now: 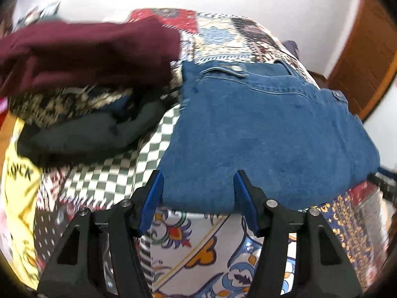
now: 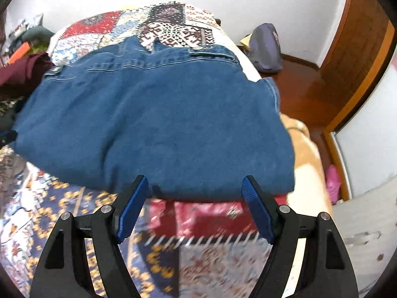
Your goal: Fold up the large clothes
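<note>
Partial black lettering on a yellow garment

In the left wrist view, a yellow garment (image 1: 18,186) lies at the left edge of the bed, just left of the checkered patch of the quilt (image 1: 106,181). Black capital letters on it read roughly "…ICK"; the start of the word is blurred and cut off. Nothing can be read on the denim garment (image 1: 260,136), and the right wrist view shows no legible writing at all.

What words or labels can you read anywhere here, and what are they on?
"...ICK": black letters on the yellow cloth at the left edge of the left view; the start of the word is blurred and folded away.
Jeans: the metal button and rivets are too small to read.
Nothing else carries text.
</note>
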Demonstrator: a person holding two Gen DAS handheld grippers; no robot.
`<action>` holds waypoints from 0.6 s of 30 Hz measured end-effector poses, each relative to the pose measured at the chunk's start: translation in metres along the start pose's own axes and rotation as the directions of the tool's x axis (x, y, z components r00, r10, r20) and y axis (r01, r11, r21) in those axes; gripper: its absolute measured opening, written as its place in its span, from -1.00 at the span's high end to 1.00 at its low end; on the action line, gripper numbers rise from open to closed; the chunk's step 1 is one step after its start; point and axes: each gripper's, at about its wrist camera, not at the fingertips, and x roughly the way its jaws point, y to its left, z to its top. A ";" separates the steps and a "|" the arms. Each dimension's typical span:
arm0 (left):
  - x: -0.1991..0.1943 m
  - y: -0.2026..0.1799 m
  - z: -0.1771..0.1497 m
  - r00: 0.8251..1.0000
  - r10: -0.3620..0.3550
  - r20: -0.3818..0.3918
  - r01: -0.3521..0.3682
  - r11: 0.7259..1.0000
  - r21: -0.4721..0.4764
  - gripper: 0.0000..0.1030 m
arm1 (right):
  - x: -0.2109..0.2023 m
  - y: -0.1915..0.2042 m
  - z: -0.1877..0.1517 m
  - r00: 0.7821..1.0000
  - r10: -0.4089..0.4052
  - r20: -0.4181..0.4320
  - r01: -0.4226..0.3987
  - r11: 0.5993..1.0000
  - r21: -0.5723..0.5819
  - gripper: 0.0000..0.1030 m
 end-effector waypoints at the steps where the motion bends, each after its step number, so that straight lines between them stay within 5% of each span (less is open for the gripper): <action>1: -0.002 0.003 -0.002 1.000 -0.014 -0.007 0.014 1.000 -0.024 -0.14 | -0.003 0.003 -0.002 1.000 0.011 0.004 -0.011 1.000 -0.001 -0.45; 6: -0.015 -0.003 -0.019 0.975 -0.217 -0.043 0.212 0.973 -0.095 -0.15 | -0.010 0.016 -0.006 1.000 0.005 0.024 -0.005 1.000 -0.029 -0.45; 13: 0.022 -0.006 -0.022 0.947 -0.300 -0.115 0.274 0.941 -0.198 -0.15 | -0.007 0.027 -0.003 0.999 0.030 0.030 -0.029 0.999 -0.043 -0.45; 18: 0.040 0.010 -0.010 0.901 -0.429 -0.063 0.386 0.860 -0.333 -0.15 | -0.003 0.037 -0.004 0.999 -0.009 0.044 0.013 0.996 -0.085 -0.45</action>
